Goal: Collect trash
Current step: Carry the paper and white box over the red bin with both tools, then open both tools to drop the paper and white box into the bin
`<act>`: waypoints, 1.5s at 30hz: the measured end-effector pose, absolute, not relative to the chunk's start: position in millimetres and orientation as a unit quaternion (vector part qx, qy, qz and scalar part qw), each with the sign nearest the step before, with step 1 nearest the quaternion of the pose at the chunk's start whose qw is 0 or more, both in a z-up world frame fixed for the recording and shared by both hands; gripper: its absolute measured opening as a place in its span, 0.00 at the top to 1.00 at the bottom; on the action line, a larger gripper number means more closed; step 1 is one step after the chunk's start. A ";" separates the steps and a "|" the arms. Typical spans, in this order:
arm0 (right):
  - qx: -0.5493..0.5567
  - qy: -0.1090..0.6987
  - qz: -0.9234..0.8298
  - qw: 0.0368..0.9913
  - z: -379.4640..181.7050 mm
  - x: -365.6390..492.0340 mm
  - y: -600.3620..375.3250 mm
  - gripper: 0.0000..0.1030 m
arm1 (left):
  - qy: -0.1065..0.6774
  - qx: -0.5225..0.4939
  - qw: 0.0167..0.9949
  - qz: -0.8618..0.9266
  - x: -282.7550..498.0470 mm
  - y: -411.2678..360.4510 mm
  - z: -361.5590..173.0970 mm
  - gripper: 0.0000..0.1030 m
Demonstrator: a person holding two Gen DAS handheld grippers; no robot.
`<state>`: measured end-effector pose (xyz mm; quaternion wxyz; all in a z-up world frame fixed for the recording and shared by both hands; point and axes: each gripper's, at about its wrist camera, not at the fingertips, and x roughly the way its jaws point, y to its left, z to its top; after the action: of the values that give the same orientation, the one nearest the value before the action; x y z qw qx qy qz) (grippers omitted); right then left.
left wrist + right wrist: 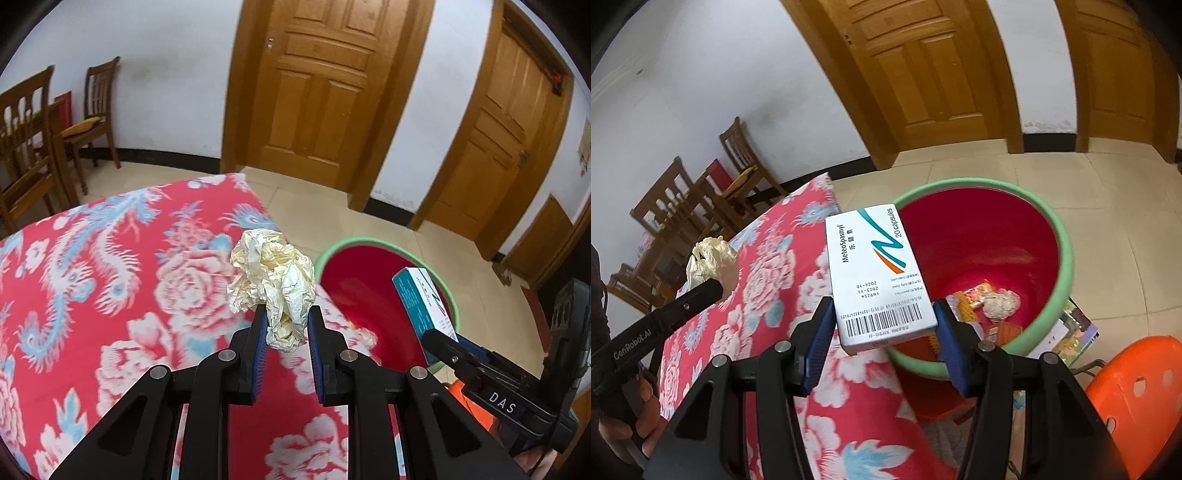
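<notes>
Left claw [284,325] clamped narrow on a crumpled wad of cream paper [271,284], blue pads pressing the lower part of the wad, the bulk of it bulging out above the fingertips. Held over the red floral cloth of the table [110,295], near the table's corner and just short of the bin. Right claw [884,328] set about half wide and gripping a white medicine box [875,273] across its barcode end, the teal and orange stripe and the words "20 capsules" at the far end, which tilts out over the rim of the bin. Seen from the left wrist as well: the same box [421,306] edge-on in front of the bin's red inside, the right claw's black fingers behind it. Bin [1060,236] red inside with a pale green rim, standing on the tiled floor against the table's edge. At its bottom already: a crumpled pale wad [1001,302] and some orange wrappers [975,295]. Orange plastic stool [1137,387] beside the bin at lower right. From the right wrist, the paper wad at the left, at the tip of the left claw's black finger, with part of a hand [635,421] on the handle below. Wooden chairs [26,147] and two wooden doors [317,88] against the white wall beyond.
</notes>
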<state>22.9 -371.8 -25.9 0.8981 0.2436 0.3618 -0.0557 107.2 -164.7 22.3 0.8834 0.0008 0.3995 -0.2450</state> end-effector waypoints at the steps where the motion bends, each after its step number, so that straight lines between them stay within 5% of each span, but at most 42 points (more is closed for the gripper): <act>1: 0.246 0.363 -0.059 0.897 -27.2 23.3 -375.1 0.45 | 0.400 0.003 0.882 -0.247 108.3 -168.3 21.2 0.80; 22: 0.282 0.389 -0.125 0.868 -67.4 21.1 -429.2 0.44 | 0.428 0.042 0.855 -0.291 118.2 -238.6 -6.6 0.80; 38: 0.280 0.358 -0.133 0.881 -44.3 -0.6 -433.3 0.44 | 0.442 0.071 0.832 -0.328 123.1 -269.5 -29.2 0.78; 45: 0.280 0.355 -0.135 0.881 -43.1 -3.8 -434.6 0.44 | 0.437 0.082 0.831 -0.333 119.7 -271.9 -30.4 0.61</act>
<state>-3.8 -434.6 -43.1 0.8814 0.2803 0.3554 -0.1352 119.7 -271.9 -30.4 0.8314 0.0820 0.4374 -0.3328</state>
